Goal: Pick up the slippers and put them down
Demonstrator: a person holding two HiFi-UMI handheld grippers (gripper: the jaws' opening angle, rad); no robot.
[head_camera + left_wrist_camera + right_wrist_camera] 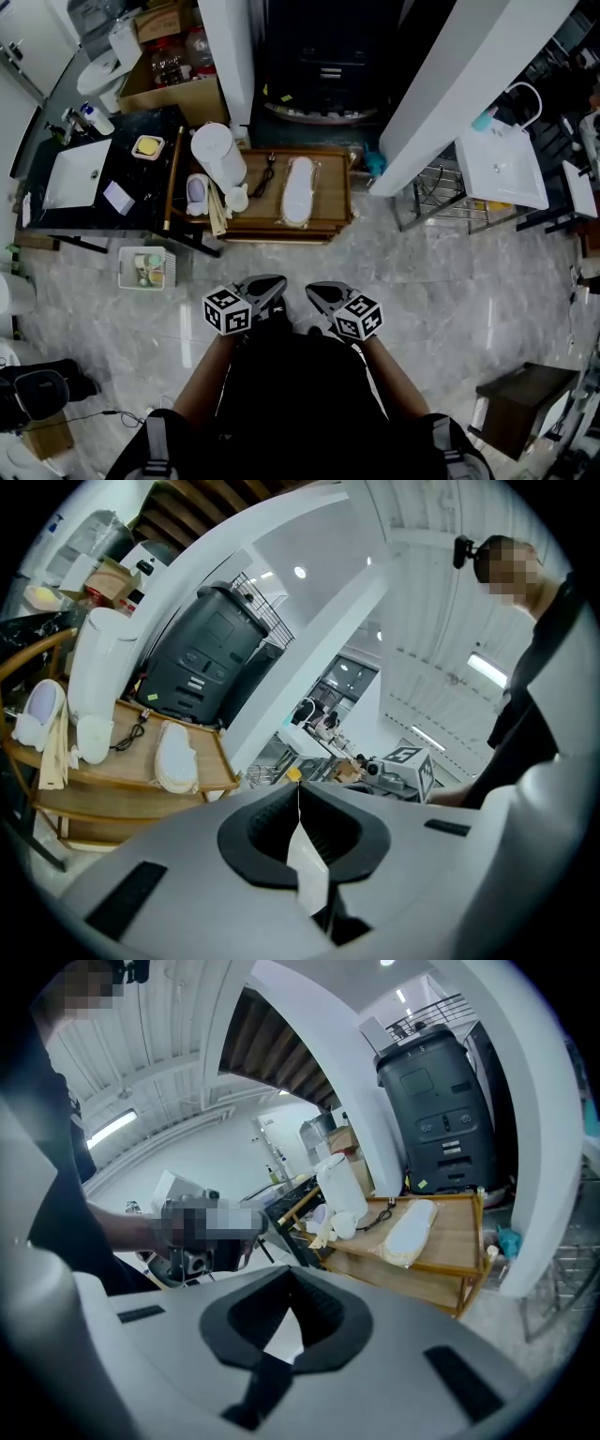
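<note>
The head view looks steeply down from over the person; the low light-wood shelf (333,183) bearing a flat white slipper (298,190) sits well off at 12 o'clock. Both gripper views look nearly level along their jaws and share it, left at 9 o'clock, right at 3 o'clock

In the lower middle of the head view, the left forearm (200,382) and right forearm (396,380) reach forward side by side. The left gripper (272,282) sits just left of centre and the right gripper (313,289) just right of it. Their tips angle toward each other, close but apart. In each gripper view the jaws are pressed together at bottom centre, with nothing between them.
</note>
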